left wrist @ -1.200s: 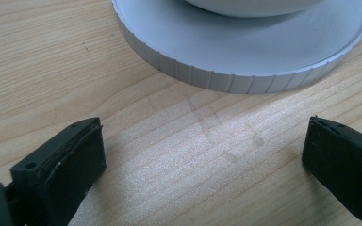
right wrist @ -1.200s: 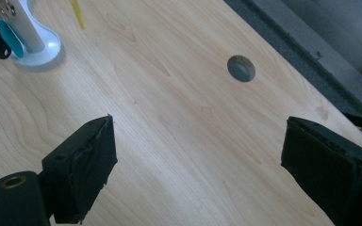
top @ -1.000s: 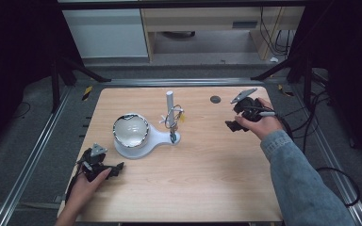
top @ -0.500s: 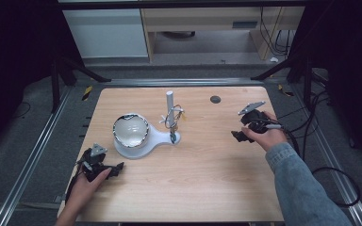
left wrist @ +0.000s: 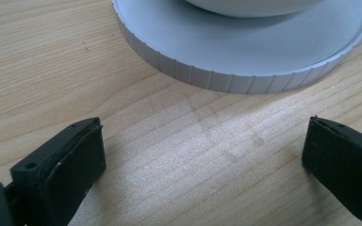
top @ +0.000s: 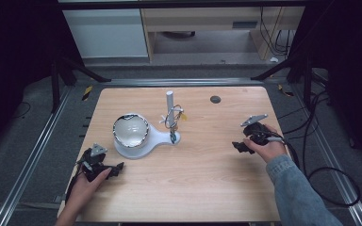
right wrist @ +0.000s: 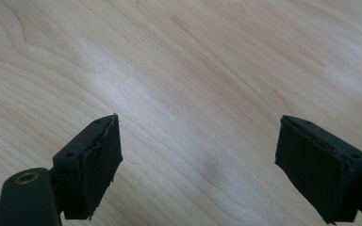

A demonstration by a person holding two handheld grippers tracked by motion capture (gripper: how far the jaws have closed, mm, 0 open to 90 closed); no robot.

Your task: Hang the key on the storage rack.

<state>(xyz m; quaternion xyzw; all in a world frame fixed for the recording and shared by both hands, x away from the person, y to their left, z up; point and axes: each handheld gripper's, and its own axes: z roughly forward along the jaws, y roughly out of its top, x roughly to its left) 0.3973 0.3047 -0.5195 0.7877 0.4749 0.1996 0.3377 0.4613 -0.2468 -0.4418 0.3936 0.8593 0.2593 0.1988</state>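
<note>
The left gripper [top: 104, 168] rests near the table's [top: 202, 188] front-left corner with its jaws spread wide and nothing between them, and it is plainly the nearer hand to the white stand [top: 143, 141]. The stand's round base carries a shiny bowl-shaped piece [top: 130, 130], and its neck runs off to the right toward an upright white post [top: 169, 101] hung with small wire parts [top: 173, 117], so its long axis lies across the table, left to right. From the left gripper the base lies just ahead and slightly right. The left gripper view brings out the base's ribbed rim [left wrist: 226, 77], close in front of the open jaws but not touching them, which the high view is too coarse to settle. Well apart on the right side, the right gripper [top: 245, 147] sits low over bare wood, jaws likewise wide and empty.
</note>
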